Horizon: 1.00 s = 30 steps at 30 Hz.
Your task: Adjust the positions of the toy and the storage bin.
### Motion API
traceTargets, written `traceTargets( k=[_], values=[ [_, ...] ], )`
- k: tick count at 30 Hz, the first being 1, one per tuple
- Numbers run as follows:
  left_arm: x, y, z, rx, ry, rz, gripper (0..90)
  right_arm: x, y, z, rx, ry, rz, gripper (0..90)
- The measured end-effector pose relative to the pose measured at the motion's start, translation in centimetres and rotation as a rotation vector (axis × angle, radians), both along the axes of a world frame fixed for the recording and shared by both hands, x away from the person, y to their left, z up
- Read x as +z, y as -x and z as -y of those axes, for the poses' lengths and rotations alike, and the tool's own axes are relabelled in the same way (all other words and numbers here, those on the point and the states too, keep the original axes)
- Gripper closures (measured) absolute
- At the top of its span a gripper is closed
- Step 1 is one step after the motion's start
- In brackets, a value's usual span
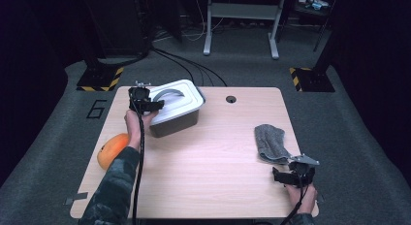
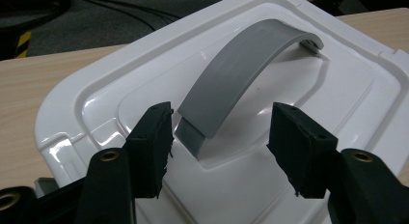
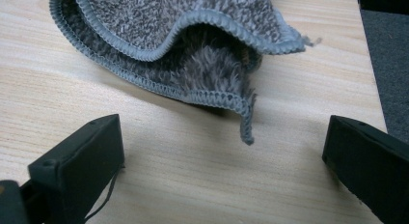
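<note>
Hovering left gripper, jaws parted, straddling grey arched plastic handle on white box lid. Right gripper gaping wide, empty, grey terry cloth lying at 12 o'clock.

1. My high camera sits above the near edge of the table and looks forward and down, taking in the whole top and the floor beyond it.
2. My left gripper camera rides just behind its jaws, very close above the white box lid, looking along its grey handle. The high view shares this box at the table's far left.
3. My right gripper camera looks low across the wood at the grey cloth, close up. The high view shares that cloth near the right edge.
</note>
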State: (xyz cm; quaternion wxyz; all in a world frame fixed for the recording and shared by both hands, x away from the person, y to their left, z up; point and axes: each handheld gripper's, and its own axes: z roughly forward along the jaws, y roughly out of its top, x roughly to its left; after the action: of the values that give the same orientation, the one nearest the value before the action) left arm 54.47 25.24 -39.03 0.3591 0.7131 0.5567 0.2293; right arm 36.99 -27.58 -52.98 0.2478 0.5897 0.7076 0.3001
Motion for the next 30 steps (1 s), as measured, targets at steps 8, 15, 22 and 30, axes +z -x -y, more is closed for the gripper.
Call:
traceTargets(
  k=[8,15,22,30],
  values=[
    [-0.5,-0.5,0.2,0.03,-0.02,0.035,56.3,0.0,0.0,0.0,0.0,0.0,0.0,0.2],
    [-0.7,-0.3,0.7,-0.013,-0.098,0.061,64.3,0.0,0.0,0.0,0.0,0.0,0.0,0.2],
    [-1.1,0.1,1.1,-0.049,-0.07,0.093,65.5,0.0,0.0,0.0,0.003,0.002,0.002,0.2],
    [-1.2,0.5,1.7,-0.125,-0.064,0.102,65.7,0.0,0.0,0.0,0.004,0.003,0.004,0.2]
  ],
)
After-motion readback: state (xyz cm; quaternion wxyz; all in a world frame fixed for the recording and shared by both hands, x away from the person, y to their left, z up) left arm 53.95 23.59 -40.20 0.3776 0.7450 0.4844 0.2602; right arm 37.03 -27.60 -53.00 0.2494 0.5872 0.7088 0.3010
